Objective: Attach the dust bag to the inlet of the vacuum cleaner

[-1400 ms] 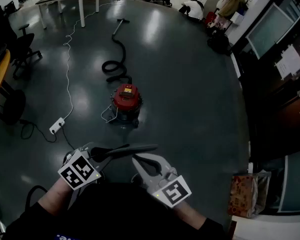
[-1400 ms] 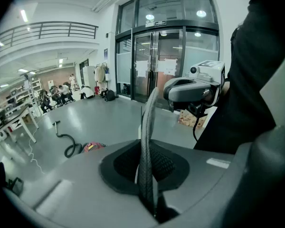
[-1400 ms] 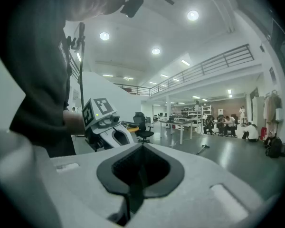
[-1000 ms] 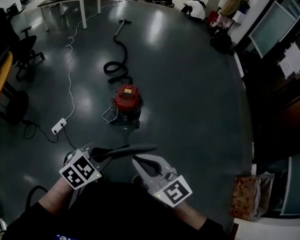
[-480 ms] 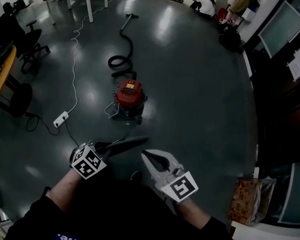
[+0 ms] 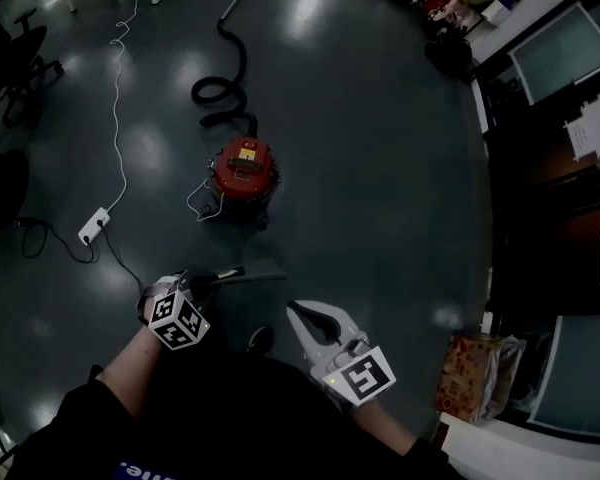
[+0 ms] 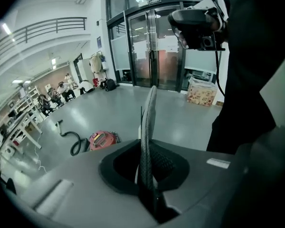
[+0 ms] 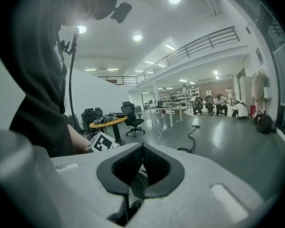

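1. Between the left gripper's (image 6: pixel 223 277) jaws sits the thin, flat, dark grey dust bag (image 7: pixel 148 120). I see the jaws clamped on its near edge. In the left gripper view the bag stands edge-on and sticks out well past the tips.
2. From the head view, I see the bag reach out roughly level from that gripper toward the right, held in the air above the dark, glossy floor (image 6: pixel 380 168).
3. Just to the right, the right gripper (image 6: pixel 300 314) has its jaws pressed together with nothing between them. Its tips lie near the bag's free end, with a gap showing between the two.
4. Farther out, the round red canister vacuum cleaner (image 6: pixel 242 166) stands on the floor ahead of both grippers, well apart from the bag.
5. Beyond the vacuum cleaner, its black ribbed hose (image 6: pixel 220 90) curls in a loop and then runs away across the floor.
6. Left of the vacuum cleaner I see a white power strip (image 6: pixel 93 226) lying on the floor, with a thin white cable (image 6: pixel 120 98) trailing away from it.
7. Off to the right, a patterned cardboard box (image 6: pixel 472 376) sits by the dark glass wall.
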